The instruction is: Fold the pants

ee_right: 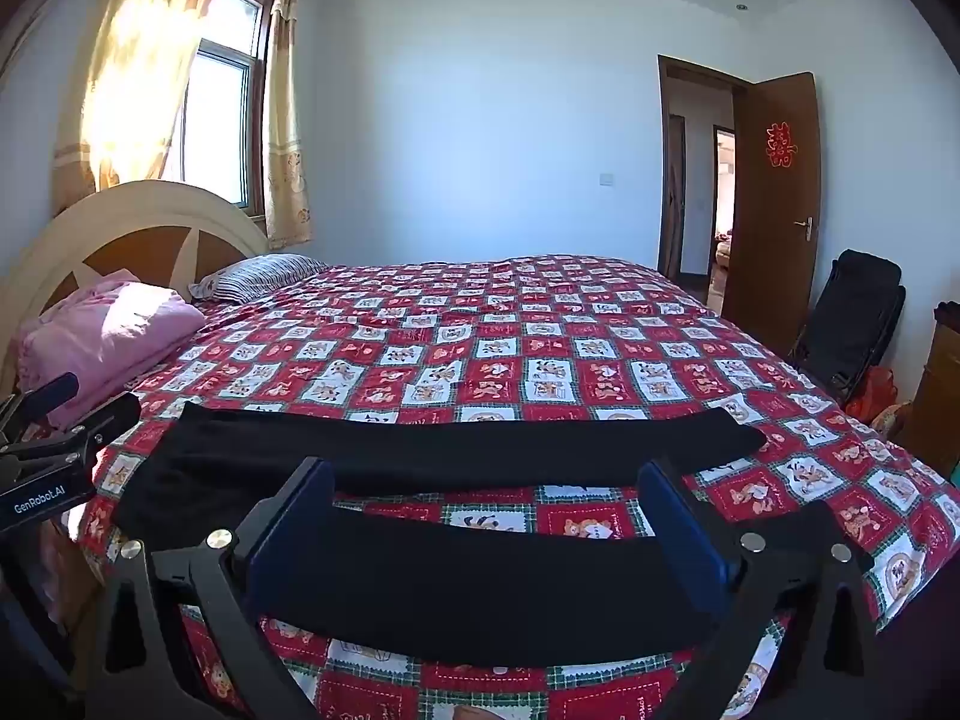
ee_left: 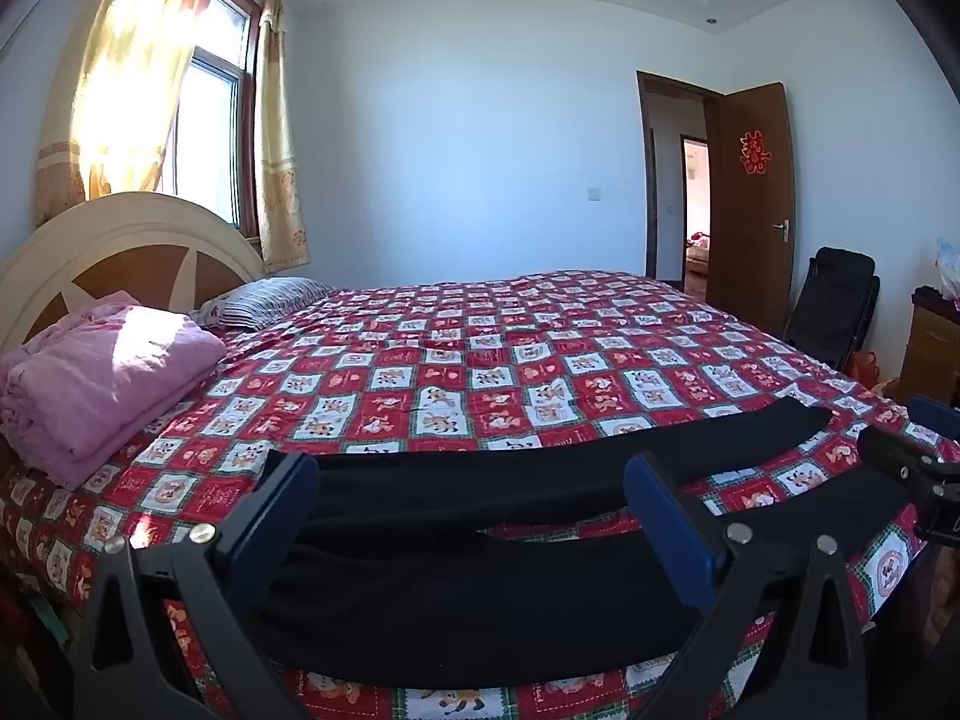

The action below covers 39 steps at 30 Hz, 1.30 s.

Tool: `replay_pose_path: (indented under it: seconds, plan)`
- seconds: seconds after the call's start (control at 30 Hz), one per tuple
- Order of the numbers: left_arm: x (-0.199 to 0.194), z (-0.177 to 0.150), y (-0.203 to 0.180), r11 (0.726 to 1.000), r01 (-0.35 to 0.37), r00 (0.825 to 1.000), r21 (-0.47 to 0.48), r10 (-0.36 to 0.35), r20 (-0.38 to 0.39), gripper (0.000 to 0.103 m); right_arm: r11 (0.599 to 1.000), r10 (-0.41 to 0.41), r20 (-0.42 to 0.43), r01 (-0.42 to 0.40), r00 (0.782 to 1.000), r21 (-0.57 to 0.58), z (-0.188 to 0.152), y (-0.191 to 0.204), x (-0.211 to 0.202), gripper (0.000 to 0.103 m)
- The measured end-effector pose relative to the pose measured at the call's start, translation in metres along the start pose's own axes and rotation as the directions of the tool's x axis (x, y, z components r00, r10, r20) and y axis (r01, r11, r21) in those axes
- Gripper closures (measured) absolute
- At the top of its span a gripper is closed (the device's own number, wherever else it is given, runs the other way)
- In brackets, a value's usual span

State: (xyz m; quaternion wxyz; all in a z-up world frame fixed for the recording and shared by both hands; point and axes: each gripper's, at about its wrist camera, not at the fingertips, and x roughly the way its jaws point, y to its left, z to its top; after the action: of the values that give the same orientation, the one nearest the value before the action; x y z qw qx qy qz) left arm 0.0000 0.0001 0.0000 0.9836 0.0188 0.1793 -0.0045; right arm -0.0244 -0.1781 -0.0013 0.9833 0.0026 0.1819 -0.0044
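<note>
Black pants [ee_left: 480,588] lie spread flat near the front edge of the bed, legs apart in a V, waist to the left. They also show in the right wrist view [ee_right: 456,582]. My left gripper [ee_left: 474,510] is open, its blue fingers wide apart above the waist end. My right gripper [ee_right: 486,516] is open above the near leg. The right gripper shows at the right edge of the left wrist view [ee_left: 918,468]. The left gripper shows at the left edge of the right wrist view [ee_right: 54,432].
The bed has a red checked cartoon quilt [ee_left: 480,360]. A folded pink blanket [ee_left: 102,384] and a striped pillow [ee_left: 270,300] lie by the headboard [ee_left: 120,234]. A black folding chair [ee_left: 834,312], a wooden cabinet [ee_left: 930,354] and an open door [ee_left: 750,198] stand at the right.
</note>
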Motion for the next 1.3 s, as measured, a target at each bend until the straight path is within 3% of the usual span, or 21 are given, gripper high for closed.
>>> replay_pose_path:
  seconds: [1.3]
  plan:
    - [0.0031,-0.0024,0.0052,1.0,0.003,1.0,-0.022,-0.003,0.006,0.0,1.0,-0.007,-0.038,0.007,0.999,0.003,-0.0071,-0.0027,0.0116,0.001]
